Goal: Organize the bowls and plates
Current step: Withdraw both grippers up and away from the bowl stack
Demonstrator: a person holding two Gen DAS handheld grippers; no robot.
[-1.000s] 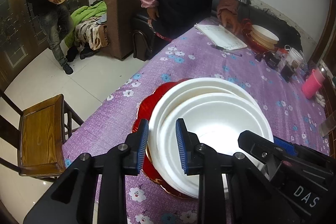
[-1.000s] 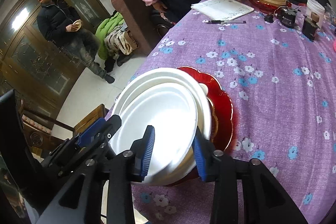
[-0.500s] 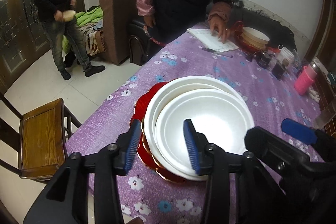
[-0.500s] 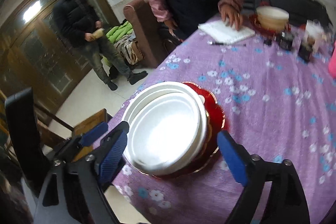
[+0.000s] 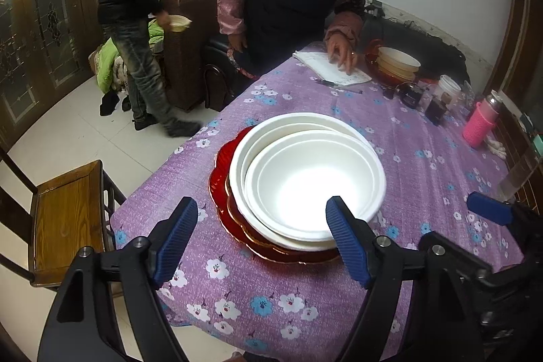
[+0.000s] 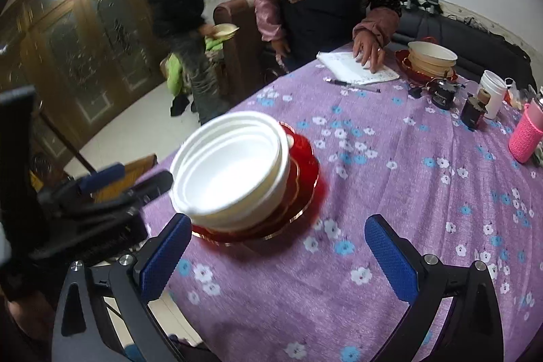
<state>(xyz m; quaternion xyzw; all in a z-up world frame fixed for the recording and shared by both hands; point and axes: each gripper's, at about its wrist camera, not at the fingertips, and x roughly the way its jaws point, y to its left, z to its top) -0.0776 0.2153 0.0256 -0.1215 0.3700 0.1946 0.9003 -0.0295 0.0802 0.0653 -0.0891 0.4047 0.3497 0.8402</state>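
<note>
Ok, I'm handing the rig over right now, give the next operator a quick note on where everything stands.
Left gripper: jaws opening, nothing between the pads, just short of the near stack.
Right gripper: jaws opening, empty, over bare purple tablecloth.
Near stack: white bowls nested and sitting on the red plates, released.
Far stack: more bowls on a red plate at the far end, beside someone's notepad.
Done: near stack looks set down.
Left: probably merging or tidying the far stack; mind the pink bottle and jars.
</note>
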